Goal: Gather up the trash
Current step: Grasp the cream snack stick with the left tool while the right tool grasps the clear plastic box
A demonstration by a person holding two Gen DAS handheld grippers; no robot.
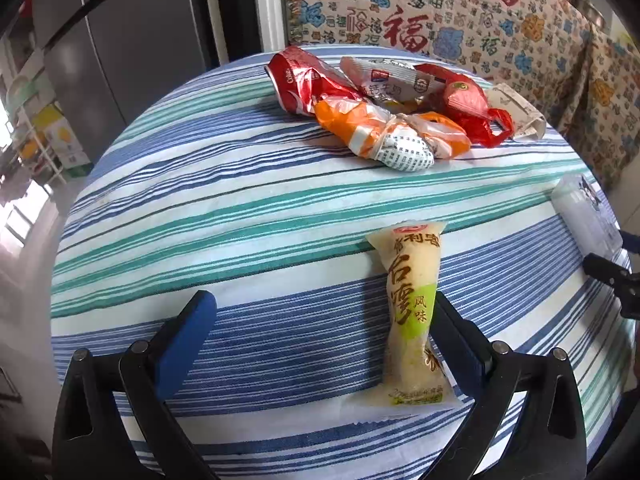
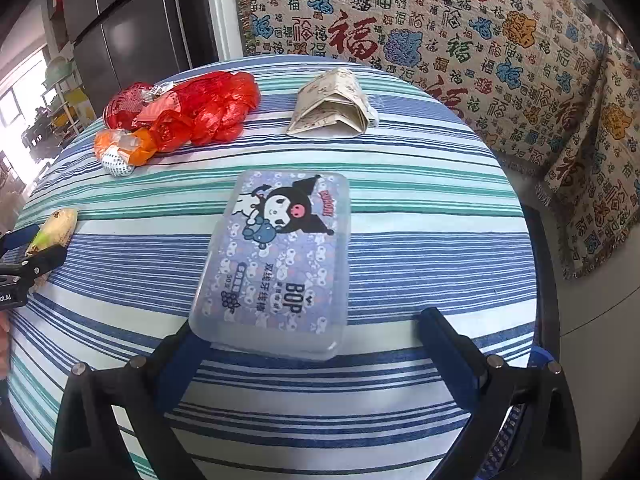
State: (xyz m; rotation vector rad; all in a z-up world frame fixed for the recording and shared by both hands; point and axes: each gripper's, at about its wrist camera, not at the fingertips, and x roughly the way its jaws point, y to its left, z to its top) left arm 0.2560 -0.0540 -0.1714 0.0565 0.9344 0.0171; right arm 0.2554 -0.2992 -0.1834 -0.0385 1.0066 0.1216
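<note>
Two items lie apart from the trash pile (image 1: 384,108) at upper centre of the bench (image 1: 240,216): a snack pack (image 1: 412,316) and a box (image 2: 276,256), each between wide-open, empty tools (image 1: 324,328) (image 2: 312,340).

A round table (image 1: 224,208) is covered by a cloth striped in blue, teal and white. Behind its far edge, a cream throw (image 2: 460,28) printed with red, blue and green characters is draped over furniture at the right. At the far left, a dark grey refrigerator (image 1: 132,40) is seen, with shelving (image 1: 44,136) beside it.
</note>
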